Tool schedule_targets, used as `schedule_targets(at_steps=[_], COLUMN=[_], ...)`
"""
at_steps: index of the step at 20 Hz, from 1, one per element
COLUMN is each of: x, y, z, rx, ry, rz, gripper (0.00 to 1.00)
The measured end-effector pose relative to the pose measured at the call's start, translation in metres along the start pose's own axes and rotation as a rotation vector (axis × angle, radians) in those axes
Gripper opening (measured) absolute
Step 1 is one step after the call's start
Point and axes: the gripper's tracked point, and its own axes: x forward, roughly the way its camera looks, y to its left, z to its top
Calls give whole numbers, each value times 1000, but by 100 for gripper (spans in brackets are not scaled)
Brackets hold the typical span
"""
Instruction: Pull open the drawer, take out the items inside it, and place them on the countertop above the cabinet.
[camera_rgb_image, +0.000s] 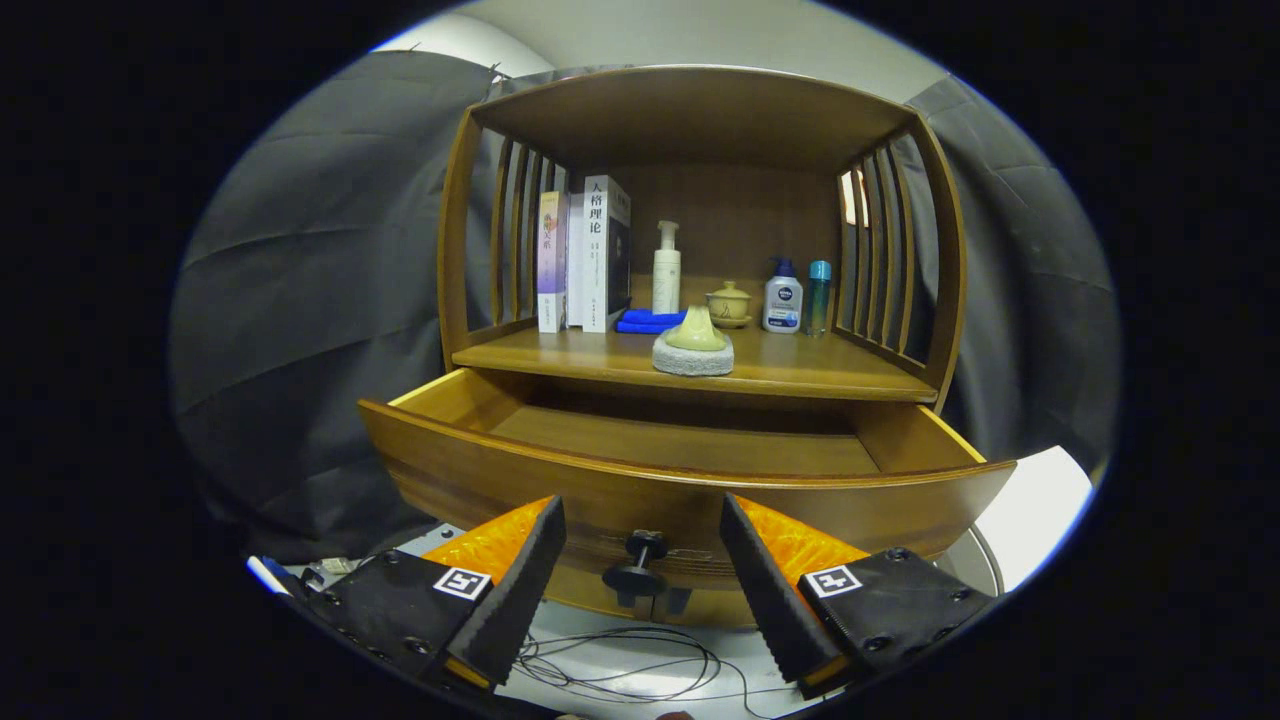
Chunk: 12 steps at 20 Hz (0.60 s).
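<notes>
Frontally, the gripper stands with fingers spread wide and empty, the drawer pulled open just ahead and its dark knob between the fingertips, untouched. The visible drawer floor appears bare; its near part is hidden behind the front panel. The likely next step is to rise above the front panel and check inside. On the countertop rest a grey stone piece, books and bottles; free wood lies right of the stone. Cables trail below; dark cloth surrounds.

Black claw fingers with orange sides, square markers, apparently small screws.
</notes>
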Motion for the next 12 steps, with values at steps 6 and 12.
schedule_targets(at_steps=[6, 12], x=[17, 25], y=[2, 2], z=[-26, -34], rx=[33, 20], ry=[69, 56], rz=[-20, -66], gripper=[98, 95])
